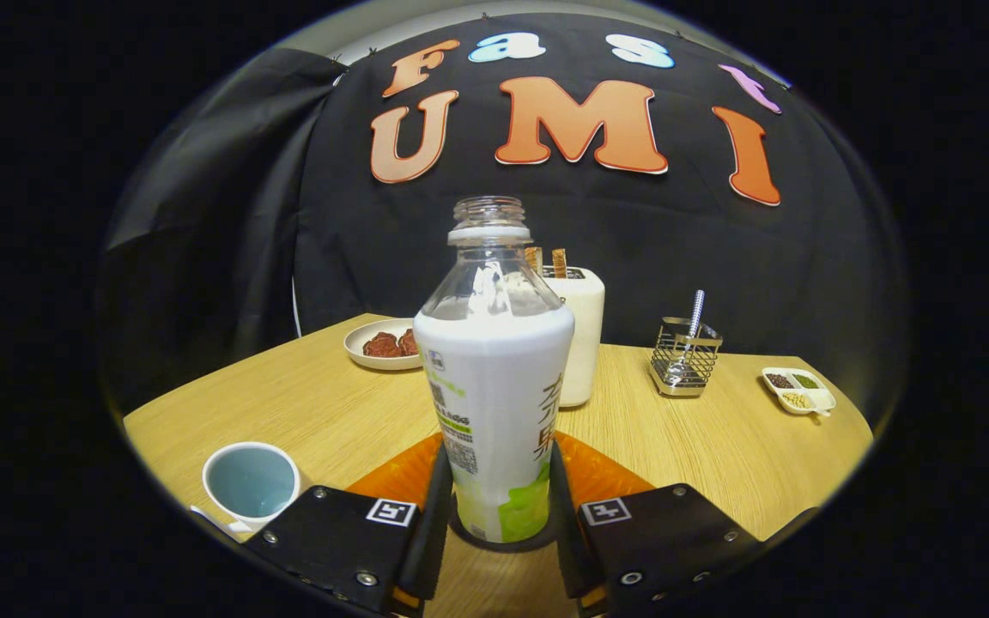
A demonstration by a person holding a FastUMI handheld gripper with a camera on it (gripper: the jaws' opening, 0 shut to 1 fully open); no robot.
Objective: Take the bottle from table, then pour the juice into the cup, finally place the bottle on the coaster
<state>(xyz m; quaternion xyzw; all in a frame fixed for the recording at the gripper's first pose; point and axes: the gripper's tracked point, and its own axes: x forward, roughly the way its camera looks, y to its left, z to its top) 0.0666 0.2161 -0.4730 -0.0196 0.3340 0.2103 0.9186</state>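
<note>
You had the hand-held gripper [501,532] clamped on the uncapped bottle [494,403], upright over the orange coaster [597,474] for release.

Uncapped bottle [494,378] standing upright, clasped on both sides between the fingers of the hand-held gripper [494,515], orange coaster [597,472] beneath it on the wooden counter [718,438], cup [251,482] beside the left finger, white container [582,335] just behind the bottle.
</note>
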